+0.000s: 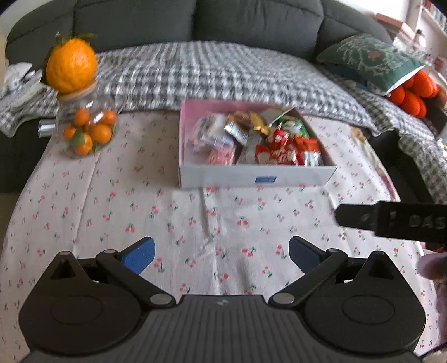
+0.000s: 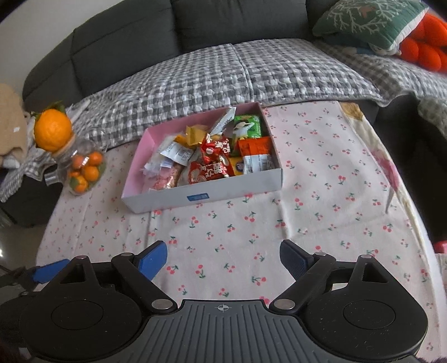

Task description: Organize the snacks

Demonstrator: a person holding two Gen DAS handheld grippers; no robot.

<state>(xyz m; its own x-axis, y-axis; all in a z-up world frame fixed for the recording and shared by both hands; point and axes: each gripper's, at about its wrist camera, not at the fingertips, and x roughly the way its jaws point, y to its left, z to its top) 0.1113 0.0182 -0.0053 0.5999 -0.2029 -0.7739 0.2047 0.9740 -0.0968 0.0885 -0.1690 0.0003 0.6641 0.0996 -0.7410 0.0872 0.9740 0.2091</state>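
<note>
Near: left gripper (image 1: 220,252) and right gripper (image 2: 223,258), jaws wide apart, holding nothing, above the cherry-print cloth (image 2: 321,201). Middle: box (image 2: 223,192) holding all visible snacks (image 2: 212,164); none lie loose, so any regrouping needs single-wrapper pinches. Far: fruit jar (image 1: 86,131), sofa (image 1: 195,19).

Snacks (image 2: 212,164) in box (image 2: 201,196) on table (image 2: 307,229); jar (image 2: 83,170) left.

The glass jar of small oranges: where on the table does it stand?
In both views the glass jar stands at the table's far left corner, left of the snack box, near the sofa.
</note>
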